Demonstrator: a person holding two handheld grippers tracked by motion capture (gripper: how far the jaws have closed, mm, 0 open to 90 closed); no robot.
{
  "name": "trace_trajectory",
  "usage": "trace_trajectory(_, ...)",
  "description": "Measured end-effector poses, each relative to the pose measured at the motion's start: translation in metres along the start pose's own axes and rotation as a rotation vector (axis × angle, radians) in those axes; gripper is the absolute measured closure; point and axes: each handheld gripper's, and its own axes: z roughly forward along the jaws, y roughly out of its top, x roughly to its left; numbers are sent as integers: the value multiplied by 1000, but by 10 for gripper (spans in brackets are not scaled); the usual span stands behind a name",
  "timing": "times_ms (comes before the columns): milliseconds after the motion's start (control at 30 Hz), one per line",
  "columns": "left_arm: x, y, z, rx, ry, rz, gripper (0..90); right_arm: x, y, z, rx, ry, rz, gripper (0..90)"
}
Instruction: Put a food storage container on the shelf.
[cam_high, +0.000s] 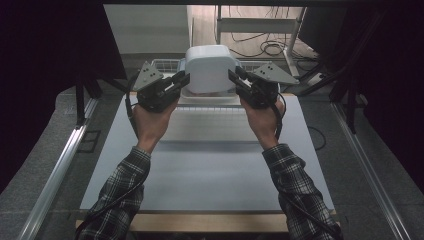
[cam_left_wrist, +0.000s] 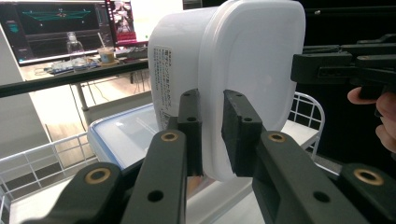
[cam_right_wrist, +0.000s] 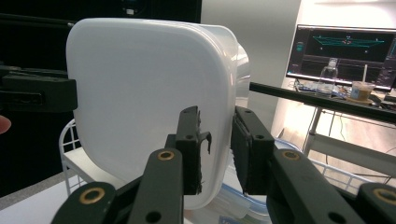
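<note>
A white plastic tub (cam_high: 210, 67) with rounded corners hangs tipped on its side above the far end of the table, its flat face turned toward me. My left gripper (cam_high: 182, 79) is shut on the tub's left rim, and my right gripper (cam_high: 235, 77) is shut on the right rim. In the left gripper view the rim of the tub (cam_left_wrist: 243, 60) sits clamped in the left gripper (cam_left_wrist: 212, 133), and a printed label shows on its side wall. In the right gripper view the opposite edge of the tub (cam_right_wrist: 144, 93) is pinched in the right gripper (cam_right_wrist: 218, 149).
A white wire rack (cam_high: 167, 64) stands at the table's far edge, under the tub. In it lies a flat clear box with a blue rim (cam_left_wrist: 126, 135). The pale table mat (cam_high: 210, 170) stretches toward me. Beyond are a desk with monitors (cam_right_wrist: 343, 49) and a bottle (cam_right_wrist: 328, 74).
</note>
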Motion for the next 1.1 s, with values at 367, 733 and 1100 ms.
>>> trace_trajectory(367,4,5,9,-14,10,-24,761,-3,0,10,-4,-13,11,681)
trace_trajectory(733,8,8,15,-30,33,-33,733,-6,5,17,-11,-6,20,664)
trace_trajectory(1100,14,13,22,-33,37,-54,732,-8,10,25,-16,-20,22,654)
